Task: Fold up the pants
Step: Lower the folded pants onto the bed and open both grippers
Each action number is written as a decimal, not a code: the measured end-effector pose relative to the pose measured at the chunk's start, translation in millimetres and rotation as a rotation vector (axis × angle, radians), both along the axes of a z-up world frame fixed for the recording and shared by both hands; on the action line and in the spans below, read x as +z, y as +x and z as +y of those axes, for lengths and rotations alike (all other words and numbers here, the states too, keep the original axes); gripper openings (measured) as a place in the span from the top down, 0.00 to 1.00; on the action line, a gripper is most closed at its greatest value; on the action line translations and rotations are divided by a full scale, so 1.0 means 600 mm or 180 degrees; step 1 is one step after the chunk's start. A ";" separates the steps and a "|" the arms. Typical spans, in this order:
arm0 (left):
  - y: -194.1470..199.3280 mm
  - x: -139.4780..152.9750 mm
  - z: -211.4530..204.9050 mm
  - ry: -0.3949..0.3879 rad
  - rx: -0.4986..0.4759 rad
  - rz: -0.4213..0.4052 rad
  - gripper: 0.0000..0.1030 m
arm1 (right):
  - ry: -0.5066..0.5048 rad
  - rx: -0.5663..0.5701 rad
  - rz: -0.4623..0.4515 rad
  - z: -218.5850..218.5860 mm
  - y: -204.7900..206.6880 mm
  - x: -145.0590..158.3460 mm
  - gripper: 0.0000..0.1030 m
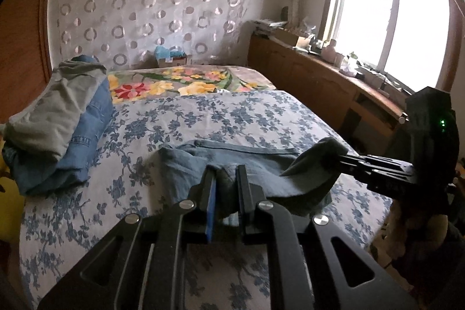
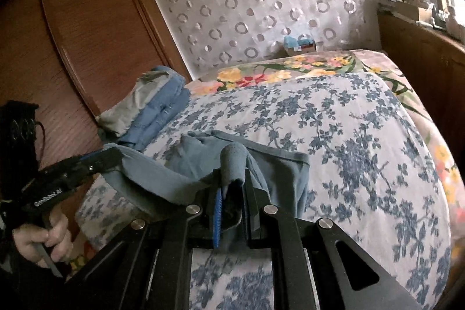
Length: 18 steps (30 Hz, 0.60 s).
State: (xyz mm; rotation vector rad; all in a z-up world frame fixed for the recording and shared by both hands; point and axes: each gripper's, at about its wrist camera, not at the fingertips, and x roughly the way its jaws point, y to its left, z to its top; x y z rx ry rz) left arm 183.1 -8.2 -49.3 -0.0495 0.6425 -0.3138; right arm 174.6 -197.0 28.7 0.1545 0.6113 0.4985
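Grey-blue pants (image 1: 232,161) lie partly folded on the blue floral bedspread (image 1: 203,118). My left gripper (image 1: 226,173) is shut on a bunched edge of the pants and lifts it a little. My right gripper (image 2: 234,185) is shut on another edge of the same pants (image 2: 276,164), with cloth rolled over its fingers. In the left wrist view the right gripper (image 1: 345,157) comes in from the right, clamped on the cloth. In the right wrist view the left gripper (image 2: 116,159) comes in from the left, held by a hand (image 2: 43,237).
A stack of folded clothes (image 1: 58,121) sits at the bed's left side, beside a wooden headboard (image 2: 72,34). A flowered blanket (image 1: 180,80) covers the far end. A small box (image 1: 171,57) stands by the curtain. A wooden counter (image 1: 319,71) with clutter runs under the window.
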 end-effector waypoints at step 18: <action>-0.031 -0.026 0.024 -0.0076 0.0002 0.0103 0.51 | -0.0291 -0.0069 -0.0205 -0.037 -0.021 0.005 0.70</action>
